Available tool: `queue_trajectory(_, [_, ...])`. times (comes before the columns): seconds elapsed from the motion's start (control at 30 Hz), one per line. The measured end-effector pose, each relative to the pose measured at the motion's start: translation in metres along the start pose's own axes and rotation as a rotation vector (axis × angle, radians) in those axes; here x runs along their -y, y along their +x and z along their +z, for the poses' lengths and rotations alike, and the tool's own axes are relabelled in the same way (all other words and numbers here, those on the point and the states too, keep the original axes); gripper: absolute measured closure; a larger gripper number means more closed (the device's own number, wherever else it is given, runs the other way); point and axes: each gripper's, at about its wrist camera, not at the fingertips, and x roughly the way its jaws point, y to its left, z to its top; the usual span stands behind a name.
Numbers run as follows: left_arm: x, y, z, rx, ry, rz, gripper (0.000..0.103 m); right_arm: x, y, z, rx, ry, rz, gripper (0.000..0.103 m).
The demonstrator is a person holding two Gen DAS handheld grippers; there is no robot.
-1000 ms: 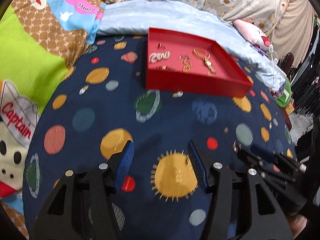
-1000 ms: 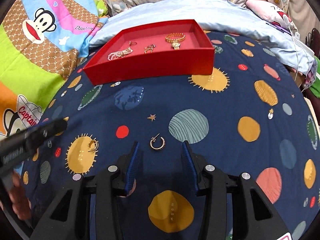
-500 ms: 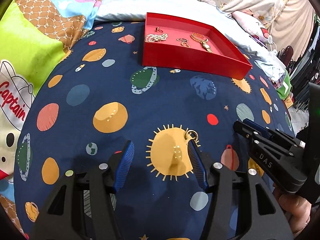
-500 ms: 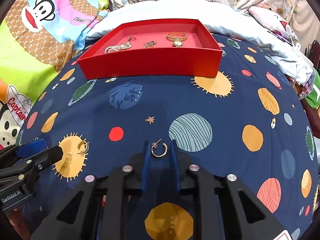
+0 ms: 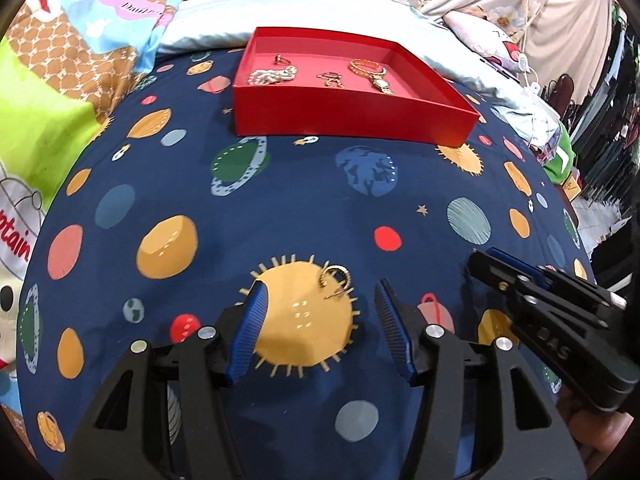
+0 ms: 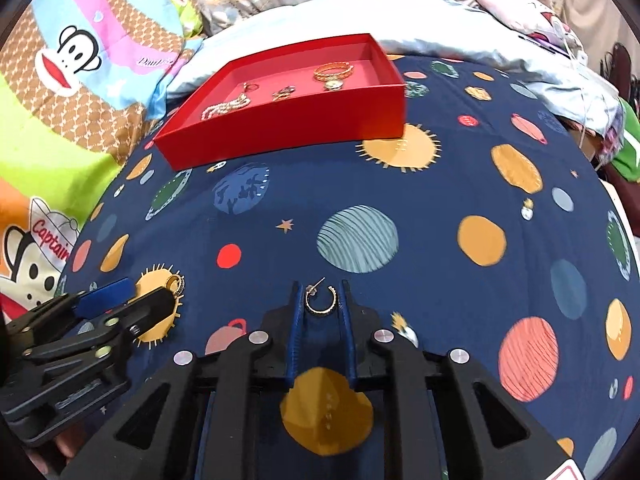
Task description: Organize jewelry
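Observation:
A red tray (image 5: 352, 116) (image 6: 280, 132) at the back of the planet-print bedspread holds a pearl bracelet (image 5: 272, 77), a small ring, a charm and a gold watch (image 5: 370, 74). My left gripper (image 5: 320, 298) is open, with a gold hoop earring (image 5: 336, 280) lying on the cloth just ahead between its fingertips. My right gripper (image 6: 320, 292) is shut on a second gold hoop earring (image 6: 320, 302), pinched at its blue fingertips. The right gripper also shows at the right of the left wrist view (image 5: 520, 280); the left gripper shows at the left of the right wrist view (image 6: 120, 300).
A monkey-print quilt (image 6: 72, 60) is heaped on the left. A pale blue pillow (image 5: 300, 4) lies behind the tray. Clothes and cables (image 5: 532, 80) sit at the right edge of the bed.
My right gripper has closed on its hoop earring and tilted. My left gripper has moved forward, so the other hoop earring now lies between its open fingers.

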Motion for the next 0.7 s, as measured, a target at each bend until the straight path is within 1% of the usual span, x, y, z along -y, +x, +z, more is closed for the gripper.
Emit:
queue_trajectory(0.1, [0.004, 0.004, 0.001, -0.001, 0.010, 0.002, 0.054, 0.005, -0.005, -0.002, 0.002, 0.015, 0.009, 0.087])
queue_trajectory(0.27, [0.009, 0.010, 0.000, 0.001, 0.035, 0.021, 0.062, 0.006, -0.007, -0.004, 0.001, 0.023, 0.019, 0.087])
queue_trajectory(0.33, [0.012, 0.011, 0.001, 0.009, 0.050, 0.031, 0.071, 0.005, -0.008, -0.004, 0.002, 0.024, 0.022, 0.087])
queue_trajectory(0.43, [0.012, 0.013, 0.002, 0.013, 0.054, 0.036, 0.075, 0.006, -0.011, -0.004, 0.006, 0.026, 0.027, 0.087])
queue_trajectory(0.53, [0.011, 0.013, 0.002, 0.010, 0.056, 0.025, 0.086, 0.006, -0.013, -0.003, 0.011, 0.027, 0.031, 0.087])
queue_trajectory(0.7, [0.009, 0.008, 0.004, 0.007, 0.044, -0.005, 0.087, 0.006, -0.020, -0.001, 0.022, 0.027, 0.041, 0.087])
